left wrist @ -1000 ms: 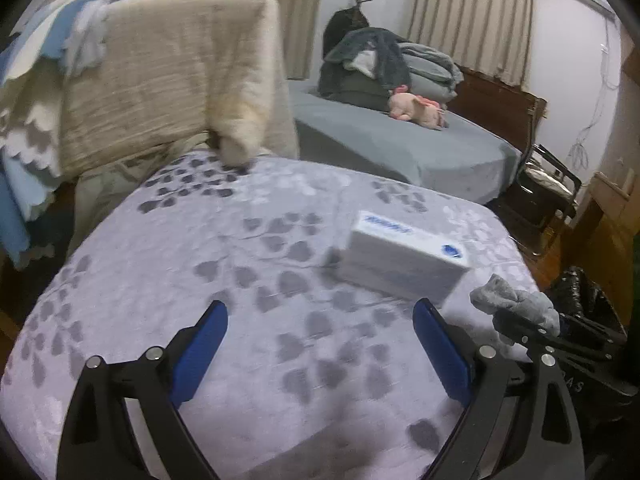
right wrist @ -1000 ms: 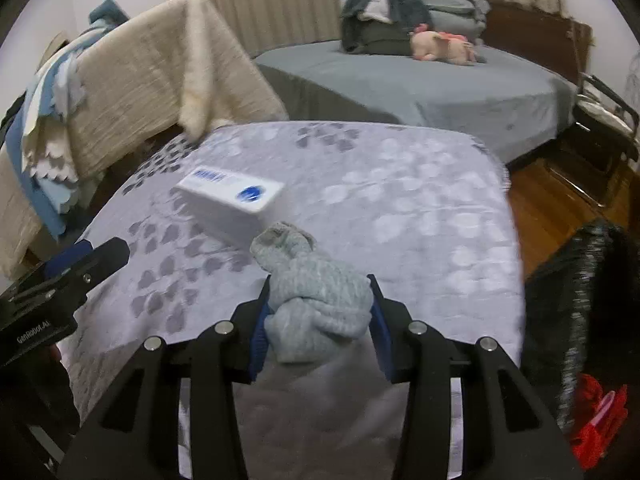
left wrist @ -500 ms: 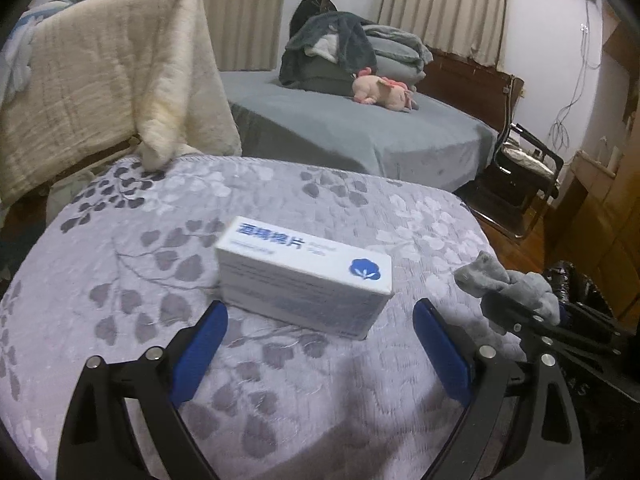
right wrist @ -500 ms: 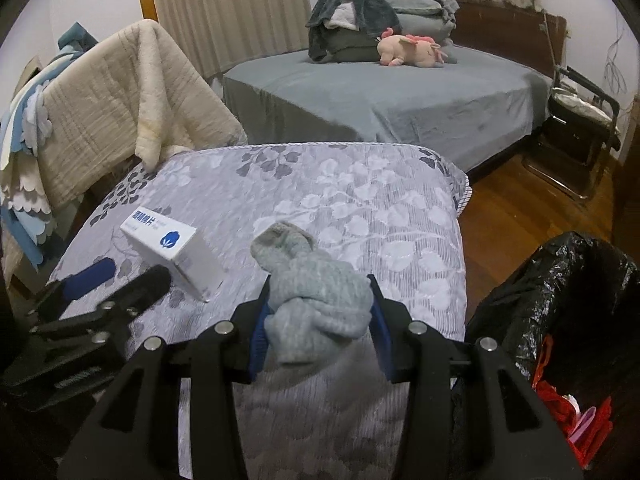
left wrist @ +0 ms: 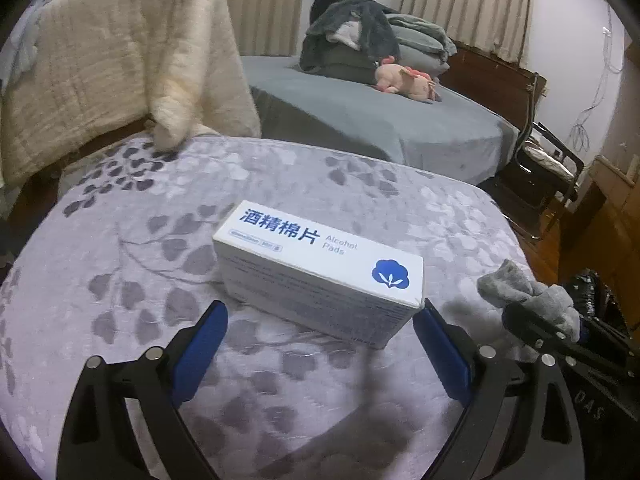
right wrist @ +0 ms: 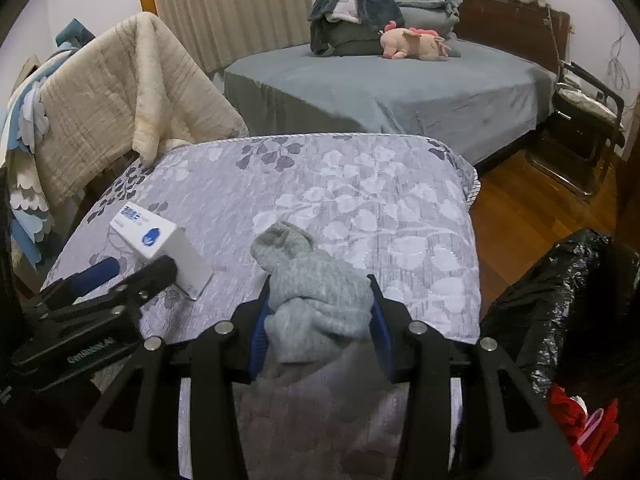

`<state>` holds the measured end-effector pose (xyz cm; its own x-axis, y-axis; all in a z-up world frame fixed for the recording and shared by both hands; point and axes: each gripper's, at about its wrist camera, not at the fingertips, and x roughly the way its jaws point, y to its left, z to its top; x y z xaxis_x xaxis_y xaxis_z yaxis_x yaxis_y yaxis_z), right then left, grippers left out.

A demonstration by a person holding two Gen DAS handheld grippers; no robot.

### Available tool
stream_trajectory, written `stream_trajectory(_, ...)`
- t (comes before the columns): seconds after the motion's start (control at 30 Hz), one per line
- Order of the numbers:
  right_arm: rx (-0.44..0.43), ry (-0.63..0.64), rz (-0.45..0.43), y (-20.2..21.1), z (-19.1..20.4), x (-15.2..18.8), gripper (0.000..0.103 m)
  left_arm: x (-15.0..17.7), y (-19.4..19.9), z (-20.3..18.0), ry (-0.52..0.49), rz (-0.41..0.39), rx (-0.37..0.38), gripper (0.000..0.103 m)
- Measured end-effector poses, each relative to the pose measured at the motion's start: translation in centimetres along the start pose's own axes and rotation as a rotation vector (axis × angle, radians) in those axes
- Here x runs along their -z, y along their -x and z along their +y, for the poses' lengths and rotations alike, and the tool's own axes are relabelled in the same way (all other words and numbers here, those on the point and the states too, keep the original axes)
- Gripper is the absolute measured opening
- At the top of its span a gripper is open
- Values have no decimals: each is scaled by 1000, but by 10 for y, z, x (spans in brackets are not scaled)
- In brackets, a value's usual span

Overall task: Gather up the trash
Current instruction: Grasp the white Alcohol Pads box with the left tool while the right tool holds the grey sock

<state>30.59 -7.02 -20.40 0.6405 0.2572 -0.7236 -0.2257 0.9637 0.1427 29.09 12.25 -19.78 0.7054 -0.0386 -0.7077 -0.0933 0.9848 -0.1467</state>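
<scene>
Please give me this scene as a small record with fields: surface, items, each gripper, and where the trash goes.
surface: floral mattress
box: alcohol pads box, lying on the mattress
left gripper: open, jaws on either side of the box's near end, not pressing
right gripper: shut on grey sock
trash bag: black, open, beside the mattress on the right

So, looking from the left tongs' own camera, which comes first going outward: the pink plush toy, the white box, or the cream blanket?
1. White box: just ahead of the open left tongs, on the flowered cover.
2. Cream blanket: draped behind, to the left.
3. Pink plush toy: on the far grey bed.
</scene>
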Motion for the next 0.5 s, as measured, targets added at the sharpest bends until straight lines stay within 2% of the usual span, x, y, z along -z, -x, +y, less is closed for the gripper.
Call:
stream_trajectory(0.3,-14,17,4,-4,13,-1,42,8,18,42,53,4,-65,92)
stream_trajectory(0.5,-15,27,3,-7,18,-5,42,7,21,44,93,6,-23,92)
